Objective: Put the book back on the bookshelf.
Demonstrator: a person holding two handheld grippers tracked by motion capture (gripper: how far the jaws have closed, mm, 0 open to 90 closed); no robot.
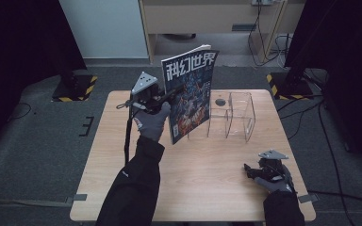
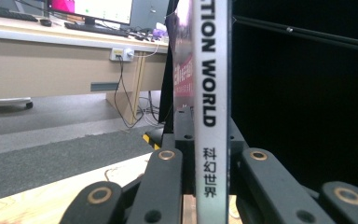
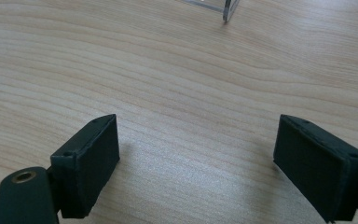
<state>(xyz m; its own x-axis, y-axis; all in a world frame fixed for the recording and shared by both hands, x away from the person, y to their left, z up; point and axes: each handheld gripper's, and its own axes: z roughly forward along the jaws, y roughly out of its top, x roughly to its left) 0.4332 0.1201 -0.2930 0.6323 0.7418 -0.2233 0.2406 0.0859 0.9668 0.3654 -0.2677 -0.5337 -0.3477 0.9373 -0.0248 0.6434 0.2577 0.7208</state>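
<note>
Item: magazine (image 1: 191,94) — upright, lifted off the table (image 1: 122,188), clamped by its spine edge in the left gripper (image 1: 162,98), just beside the clear acrylic rack (image 1: 238,115). Right gripper (image 1: 257,170): jaws wide apart, nothing between them, resting low near the table's near right corner. Risk, as I judge it — held at one edge only, the floppy pages may sag or catch on a rack divider, tipping the light rack or slipping from the pads.
</note>
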